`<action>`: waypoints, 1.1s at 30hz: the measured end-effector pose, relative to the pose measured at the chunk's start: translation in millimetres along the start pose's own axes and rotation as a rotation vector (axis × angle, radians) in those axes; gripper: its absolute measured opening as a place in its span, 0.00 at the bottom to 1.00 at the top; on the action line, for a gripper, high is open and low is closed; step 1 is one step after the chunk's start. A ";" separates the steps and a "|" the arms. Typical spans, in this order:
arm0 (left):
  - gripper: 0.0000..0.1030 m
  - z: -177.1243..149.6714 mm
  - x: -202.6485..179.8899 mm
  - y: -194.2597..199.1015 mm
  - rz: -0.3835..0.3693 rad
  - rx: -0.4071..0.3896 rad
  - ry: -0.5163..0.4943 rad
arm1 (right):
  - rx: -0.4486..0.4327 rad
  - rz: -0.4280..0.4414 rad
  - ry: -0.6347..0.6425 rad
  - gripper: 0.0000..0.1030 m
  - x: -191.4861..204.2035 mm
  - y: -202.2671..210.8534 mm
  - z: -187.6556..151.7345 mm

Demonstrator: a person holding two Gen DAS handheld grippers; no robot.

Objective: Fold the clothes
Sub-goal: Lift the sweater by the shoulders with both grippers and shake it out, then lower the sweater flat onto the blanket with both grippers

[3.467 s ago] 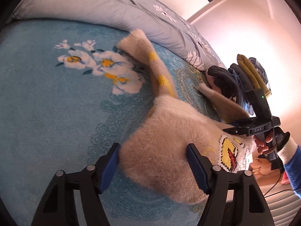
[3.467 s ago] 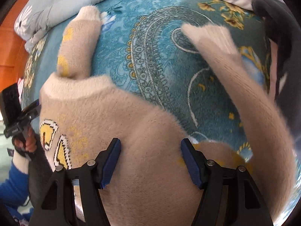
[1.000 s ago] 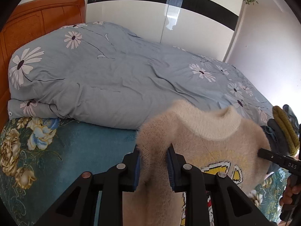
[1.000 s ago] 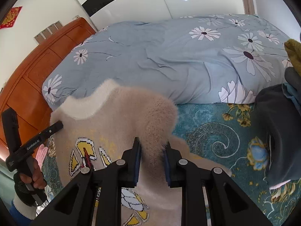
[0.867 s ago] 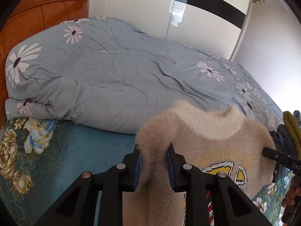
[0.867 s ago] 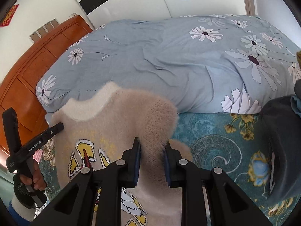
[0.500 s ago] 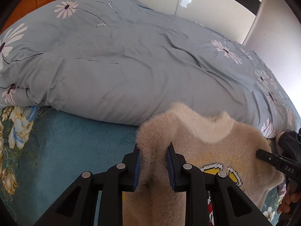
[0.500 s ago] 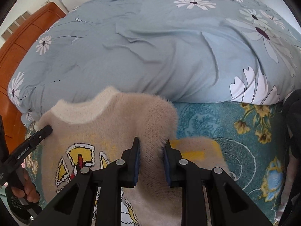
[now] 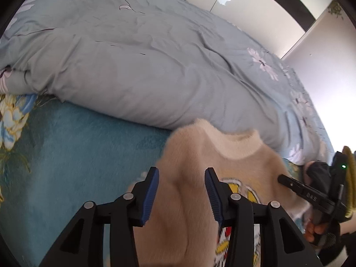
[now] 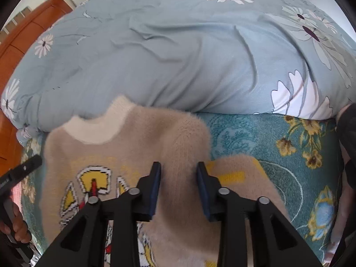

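A fluffy beige sweater [image 9: 233, 162] with a cream collar and a yellow cartoon print lies front-up on the teal bedspread [image 9: 77, 155], collar toward the duvet. My left gripper [image 9: 181, 178] stands open, and the sweater's shoulder still bulges between its blue pads. My right gripper [image 10: 179, 175] is open a little around the other shoulder of the sweater [image 10: 133, 151]. One sleeve [image 10: 240, 178] with a yellow stripe lies flat to the right. Each view shows the other gripper held in a hand at its edge.
A rumpled blue-grey floral duvet [image 10: 178, 44] is piled along the far side of the bed. An orange wooden headboard [image 10: 29, 33] stands at the left. Dark clothes [image 10: 349, 144] are heaped at the right edge, on the flowered bedspread [image 10: 300, 144].
The sweater was lifted off the bed by its shoulders, held up, then lowered toward the bedspread. Both grippers' pads have now spread apart from their tight pinch on the shoulders.
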State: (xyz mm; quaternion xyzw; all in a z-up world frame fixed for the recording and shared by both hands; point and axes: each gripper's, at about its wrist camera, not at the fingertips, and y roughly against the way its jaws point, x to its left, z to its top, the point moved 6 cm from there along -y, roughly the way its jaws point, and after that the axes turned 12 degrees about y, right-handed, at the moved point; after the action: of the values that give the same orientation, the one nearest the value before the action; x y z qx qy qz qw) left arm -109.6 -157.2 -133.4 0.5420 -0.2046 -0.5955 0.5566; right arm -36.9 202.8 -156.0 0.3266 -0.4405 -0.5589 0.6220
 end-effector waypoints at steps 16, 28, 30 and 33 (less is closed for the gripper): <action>0.55 -115.7 109.0 9.7 0.093 0.106 0.210 | -0.048 0.125 -0.217 0.40 -4.6 78.2 -143.6; 0.11 -130.0 113.7 26.8 0.007 0.085 0.439 | -0.063 0.195 -0.273 0.40 12.3 85.1 -166.3; 0.10 -119.4 112.6 44.2 0.062 0.020 0.380 | -0.060 0.203 -0.272 0.40 14.1 82.2 -168.6; 0.10 -89.2 108.0 82.0 0.241 -0.143 0.203 | -0.059 0.209 -0.272 0.40 14.5 78.8 -171.3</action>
State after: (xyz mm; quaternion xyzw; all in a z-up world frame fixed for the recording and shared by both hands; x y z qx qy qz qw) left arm 26.8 -244.9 -138.4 0.5300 -0.1680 -0.4795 0.6789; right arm 151.5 186.5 -150.8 0.1818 -0.5357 -0.5429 0.6207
